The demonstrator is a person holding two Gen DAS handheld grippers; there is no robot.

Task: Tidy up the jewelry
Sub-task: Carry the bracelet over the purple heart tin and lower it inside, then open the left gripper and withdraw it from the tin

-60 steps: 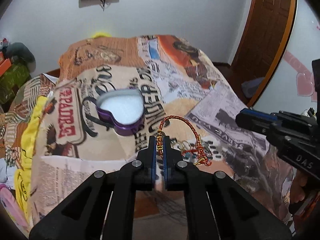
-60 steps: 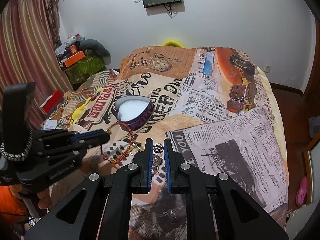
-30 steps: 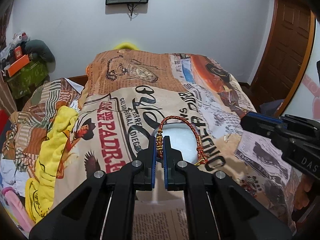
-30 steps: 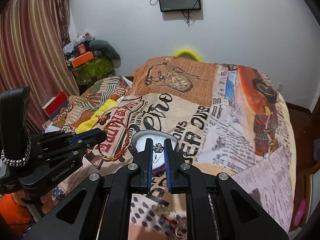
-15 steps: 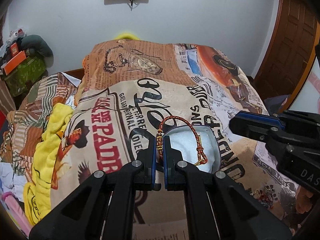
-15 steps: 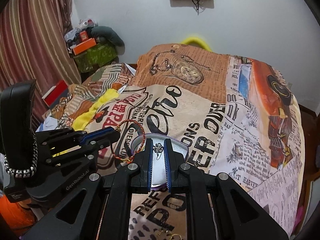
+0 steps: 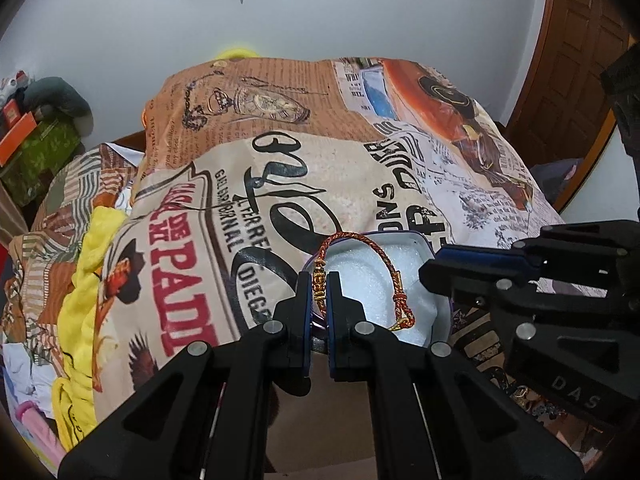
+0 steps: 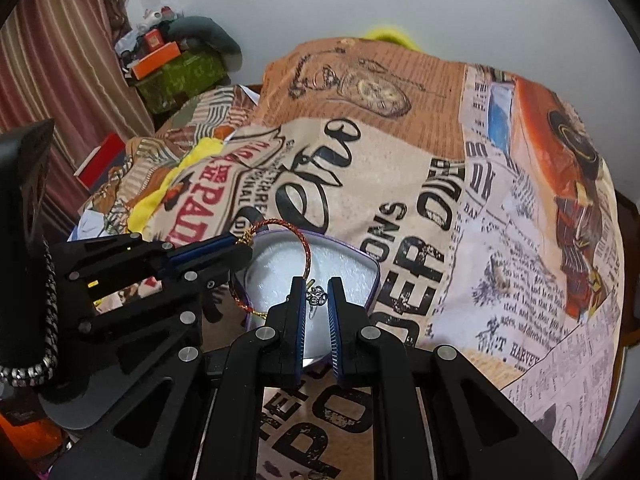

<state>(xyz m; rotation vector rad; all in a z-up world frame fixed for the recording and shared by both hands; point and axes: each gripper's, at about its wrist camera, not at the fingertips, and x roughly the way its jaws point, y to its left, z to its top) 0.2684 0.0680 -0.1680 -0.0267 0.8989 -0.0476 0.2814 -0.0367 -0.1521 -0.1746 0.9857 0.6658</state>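
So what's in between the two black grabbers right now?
In the left wrist view, the red braided bracelet loops over the heart-shaped box, whose white foam fills the gap between left gripper and right gripper.

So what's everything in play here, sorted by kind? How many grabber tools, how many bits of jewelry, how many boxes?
Grippers: 2, the left gripper and the right gripper
Jewelry pieces held: 2, a red braided bracelet and a small silver piece
Boxes: 1, a purple box with white foam lining
Total: 5
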